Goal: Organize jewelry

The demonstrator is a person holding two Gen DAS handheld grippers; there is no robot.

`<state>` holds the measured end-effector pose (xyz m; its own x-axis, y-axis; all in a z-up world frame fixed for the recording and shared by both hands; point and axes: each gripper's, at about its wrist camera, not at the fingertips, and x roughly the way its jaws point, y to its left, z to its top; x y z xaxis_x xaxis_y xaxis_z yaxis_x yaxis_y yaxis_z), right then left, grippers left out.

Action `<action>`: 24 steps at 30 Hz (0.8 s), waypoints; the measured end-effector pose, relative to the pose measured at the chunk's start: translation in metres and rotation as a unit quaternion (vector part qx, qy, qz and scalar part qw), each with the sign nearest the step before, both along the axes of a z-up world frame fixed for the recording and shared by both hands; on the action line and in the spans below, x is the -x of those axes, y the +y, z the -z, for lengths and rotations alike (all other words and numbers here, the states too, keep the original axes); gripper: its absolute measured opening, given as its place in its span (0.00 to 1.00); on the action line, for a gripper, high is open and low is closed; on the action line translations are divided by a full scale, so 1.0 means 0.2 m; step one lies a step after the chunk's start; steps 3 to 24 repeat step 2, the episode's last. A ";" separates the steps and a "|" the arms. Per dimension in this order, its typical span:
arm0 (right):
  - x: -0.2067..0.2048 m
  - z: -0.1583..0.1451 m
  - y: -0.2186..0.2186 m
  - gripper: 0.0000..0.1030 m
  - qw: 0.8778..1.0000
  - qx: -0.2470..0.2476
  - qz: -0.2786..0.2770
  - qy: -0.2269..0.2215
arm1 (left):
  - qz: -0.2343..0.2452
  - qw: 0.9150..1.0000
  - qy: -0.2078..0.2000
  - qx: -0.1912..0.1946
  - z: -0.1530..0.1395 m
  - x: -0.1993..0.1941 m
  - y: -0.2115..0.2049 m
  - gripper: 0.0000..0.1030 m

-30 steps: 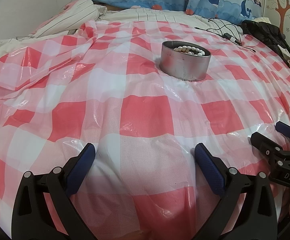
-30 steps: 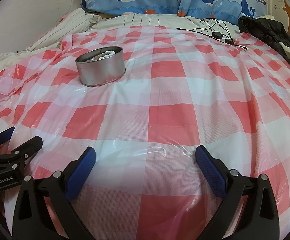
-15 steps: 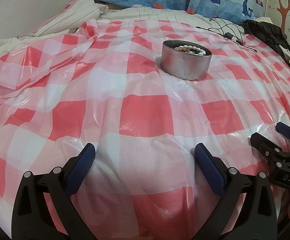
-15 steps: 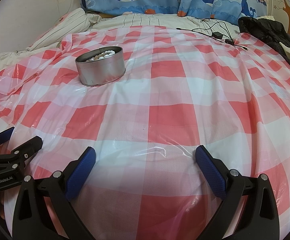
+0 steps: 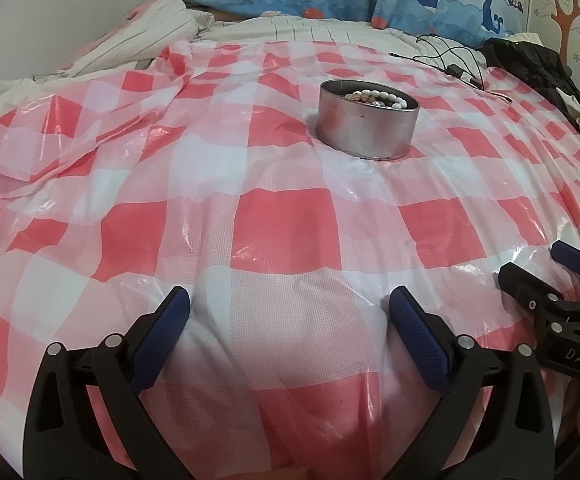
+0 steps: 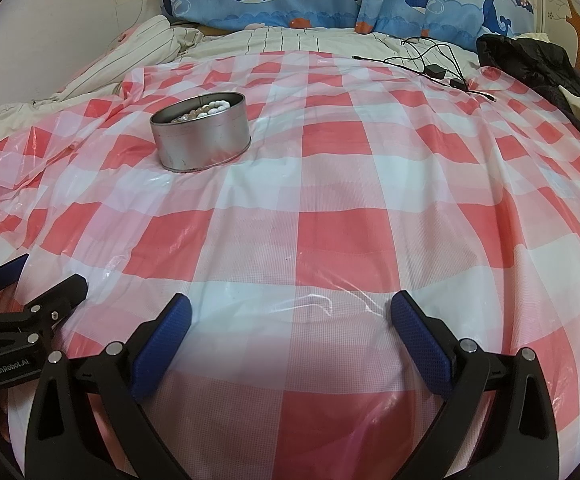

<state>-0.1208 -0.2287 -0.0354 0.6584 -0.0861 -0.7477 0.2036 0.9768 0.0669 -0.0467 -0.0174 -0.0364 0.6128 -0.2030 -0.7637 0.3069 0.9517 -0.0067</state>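
Both tools spread, empty; tin [image 5: 366,120] mid-cloth [image 5: 282,232], well apart.

Tin [image 5: 366,128] wall hides most beads [image 5: 374,98].

A round, shallow metal tin [image 5: 366,126] stands upright and uncovered on the red-and-white checked plastic sheet [image 5: 282,232], dull silver with a scuffed side wall and a narrow flange at its base. Inside it lies a string of white beads [image 5: 386,96], curled along the far rim, with a few tan and clear beads among them, reaching almost up to the rim.
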 end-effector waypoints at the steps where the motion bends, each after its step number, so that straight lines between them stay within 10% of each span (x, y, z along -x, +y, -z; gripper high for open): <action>1: 0.00 0.00 -0.01 0.93 1.000 0.000 0.000 0.000 | 0.000 1.000 0.000 0.000 0.00 0.00 0.00 0.93; 24: 0.00 0.00 0.00 0.93 1.000 0.000 0.000 0.000 | 0.000 1.000 0.000 -0.001 0.00 0.00 0.00 0.93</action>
